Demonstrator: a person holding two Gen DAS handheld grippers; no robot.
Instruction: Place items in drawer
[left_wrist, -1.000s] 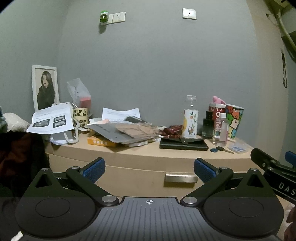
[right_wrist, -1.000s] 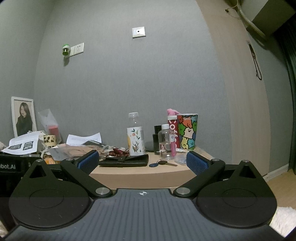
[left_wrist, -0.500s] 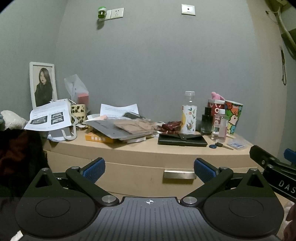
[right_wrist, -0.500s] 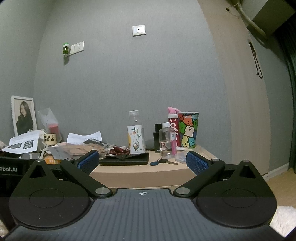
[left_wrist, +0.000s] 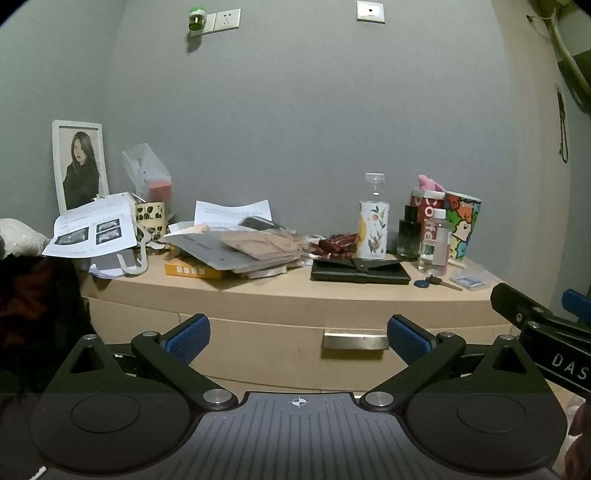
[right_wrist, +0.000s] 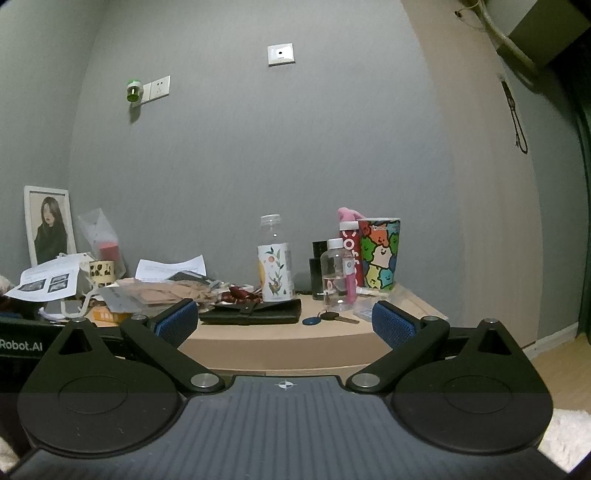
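Both our grippers are spread wide and carry nothing: left gripper (left_wrist: 297, 338) sits level with the drawer (left_wrist: 280, 350) front, and between its blue pads we see the metal handle (left_wrist: 355, 340); right gripper (right_wrist: 284, 323) rides higher, looking across the dresser top (right_wrist: 280, 341). The drawer is shut flush, so nothing can go in as it stands. The items all lie on top: black wallet (left_wrist: 360, 271) flat near the front edge, key with blue fob (left_wrist: 430, 282) just right of it, small clear card case (left_wrist: 470, 280) beside that, red wrapped snacks (left_wrist: 336, 245) behind the wallet, a loose stack of papers and flat packets (left_wrist: 236, 247) to the left. Tall stuff, the floral bottle (left_wrist: 373, 225), clear bottle (left_wrist: 436, 243) and cartoon cup (left_wrist: 461, 225), stands at the back near the wall, presumably to keep the front free. Whether other items are already inside we can't tell; a shut drawer fits both cases. The left gripper's height matches the handle, so we read it as lined up for that, while the right stays back over the small flat items.
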